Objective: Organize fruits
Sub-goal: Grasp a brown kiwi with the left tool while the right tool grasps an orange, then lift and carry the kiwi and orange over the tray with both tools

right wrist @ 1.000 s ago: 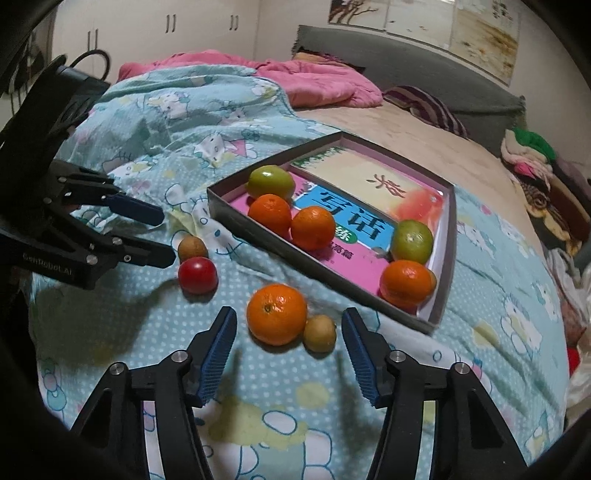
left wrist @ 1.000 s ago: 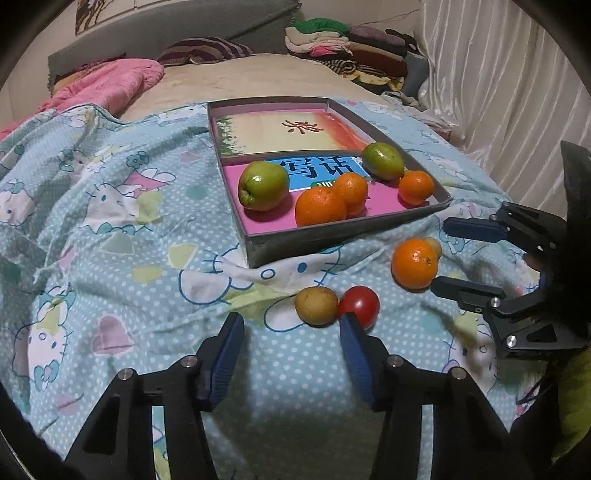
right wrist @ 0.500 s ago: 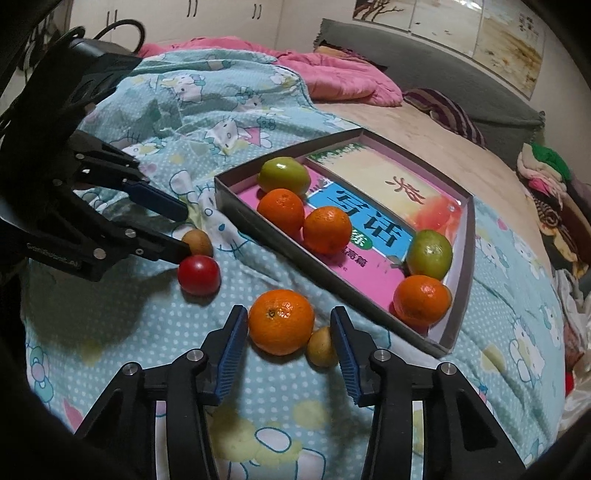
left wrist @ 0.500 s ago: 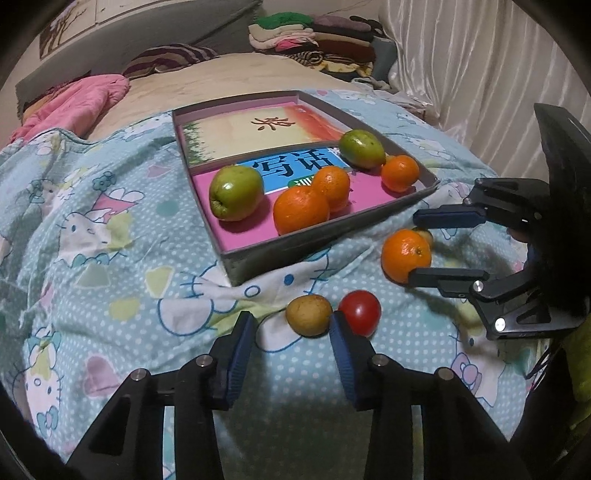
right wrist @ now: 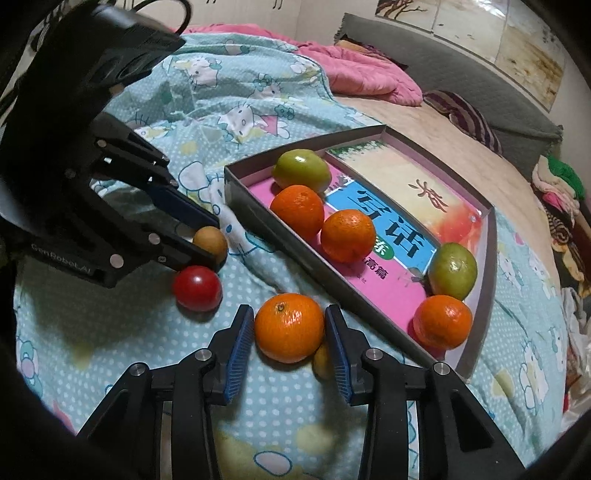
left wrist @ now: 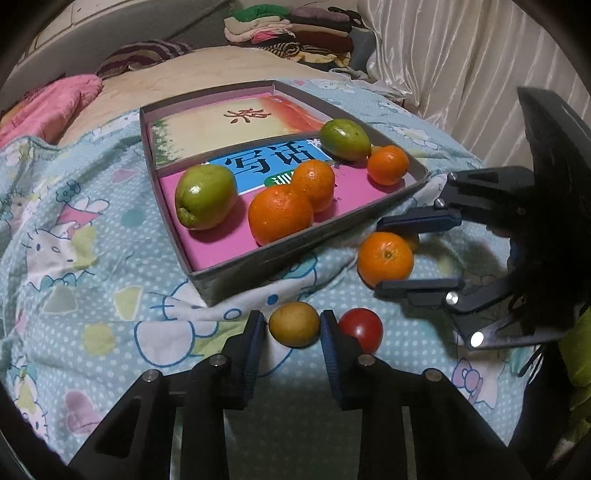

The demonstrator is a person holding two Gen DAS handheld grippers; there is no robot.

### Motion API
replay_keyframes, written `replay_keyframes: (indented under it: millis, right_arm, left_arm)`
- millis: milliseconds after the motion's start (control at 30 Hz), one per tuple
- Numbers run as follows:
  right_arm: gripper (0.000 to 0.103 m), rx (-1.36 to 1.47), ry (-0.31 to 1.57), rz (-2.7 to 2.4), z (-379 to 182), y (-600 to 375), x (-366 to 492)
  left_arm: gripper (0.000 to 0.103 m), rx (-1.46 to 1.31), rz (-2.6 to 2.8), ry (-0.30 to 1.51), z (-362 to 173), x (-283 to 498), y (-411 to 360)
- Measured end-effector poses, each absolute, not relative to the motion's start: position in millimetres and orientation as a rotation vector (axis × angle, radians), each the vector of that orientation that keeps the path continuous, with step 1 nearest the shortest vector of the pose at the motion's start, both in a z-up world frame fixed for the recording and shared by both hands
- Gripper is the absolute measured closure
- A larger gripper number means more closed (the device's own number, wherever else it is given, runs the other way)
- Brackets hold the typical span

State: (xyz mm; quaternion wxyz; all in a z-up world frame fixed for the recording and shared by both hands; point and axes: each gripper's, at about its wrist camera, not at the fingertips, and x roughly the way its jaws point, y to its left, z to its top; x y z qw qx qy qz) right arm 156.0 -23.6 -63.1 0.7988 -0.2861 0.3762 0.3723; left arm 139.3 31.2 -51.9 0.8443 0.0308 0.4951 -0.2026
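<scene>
Loose on the cartoon-print blanket (left wrist: 92, 229), just off the near wall of the shallow grey box (left wrist: 258, 266): four fruits. Left gripper (left wrist: 291, 326) down over the small yellow-brown fruit (left wrist: 294, 324), blue pads touching both its flanks, shut on it to all appearance. Red tomato (left wrist: 364, 328) just beside, half hidden behind the right-hand finger in the left wrist view, fully visible in the right one. Right gripper (right wrist: 290, 326) straddling the loose mandarin (right wrist: 289, 326), jaws closing with the fruit between them; pads seemingly at the peel, though actual pressing hard to judge from either angle. Behind that mandarin, a second small yellowish fruit (right wrist: 322, 363), mostly blocked by the mandarin and the gripper finger, only a sliver showing. Inside the box, on printed booklets (left wrist: 258, 162): two green fruits, one toward each end (left wrist: 205, 195) (left wrist: 345, 139), and three mandarins, two touching near the middle (left wrist: 280, 219) (left wrist: 314, 184), one at the right-hand corner (left wrist: 388, 164). Booklet print partly covered by fruit. Far end of the bed: folded clothes (left wrist: 291, 35), warped and dim at the frame's edge. Gripper bodies cut off at the bottom of both views; hands unseen.
</scene>
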Motion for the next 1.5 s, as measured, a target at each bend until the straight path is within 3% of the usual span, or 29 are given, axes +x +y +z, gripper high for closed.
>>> replay_keyframes:
  millis: [300, 967, 1500]
  right_arm:
    - [0.063, -0.505, 0.779, 0.804, -50, -35, 155]
    - [0.063, -0.294, 0.730, 0.753, -15, -65, 153]
    - [0.063, -0.199, 0.678, 0.675, 18, -77, 171]
  left_arm:
    - [0.075, 0.011, -0.421, 1.040, -49, 141, 38]
    - [0.075, -0.060, -0.309, 0.887, 13, 116, 57]
    - [0.075, -0.102, -0.223, 0.823, 46, 151, 57]
